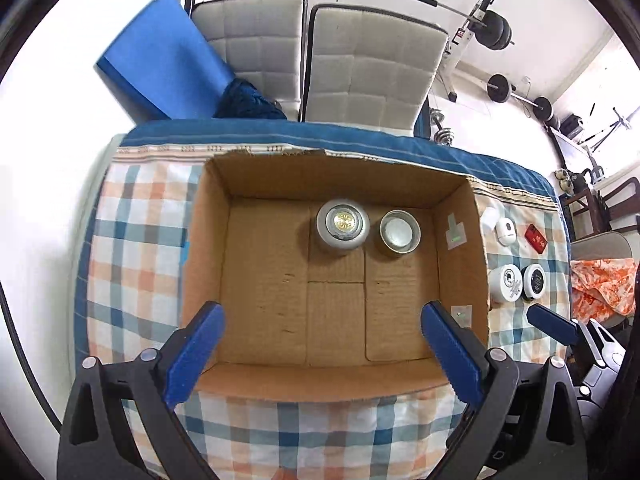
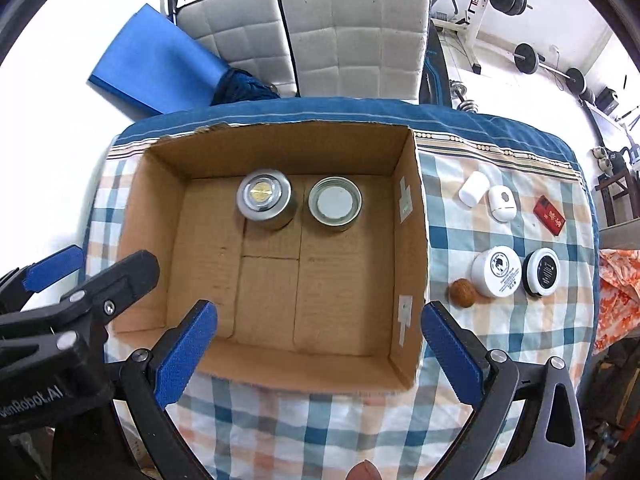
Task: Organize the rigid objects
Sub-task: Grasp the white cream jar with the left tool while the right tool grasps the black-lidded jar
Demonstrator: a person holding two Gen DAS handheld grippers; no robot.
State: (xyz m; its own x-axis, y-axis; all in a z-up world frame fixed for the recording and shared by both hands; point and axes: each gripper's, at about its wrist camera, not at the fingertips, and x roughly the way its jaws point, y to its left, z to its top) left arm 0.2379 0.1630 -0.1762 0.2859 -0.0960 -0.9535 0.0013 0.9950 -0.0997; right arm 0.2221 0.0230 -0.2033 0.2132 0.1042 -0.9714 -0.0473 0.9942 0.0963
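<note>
An open cardboard box stands on the checked cloth. Two round silver tins stand side by side at its far wall: one with a gold centre, one with a pale centre. My left gripper hangs open above the box's near half with nothing between its fingers. My right gripper is open too, above the near edge, also holding nothing. On the cloth right of the box lie a white jar, a black-rimmed jar, a brown ball, a white cylinder, a white oval piece and a red box.
The checked cloth covers a table with a dark blue far edge. Two padded white chairs and a blue mat stand behind it, with barbells beyond. An orange patterned cloth lies off the right side.
</note>
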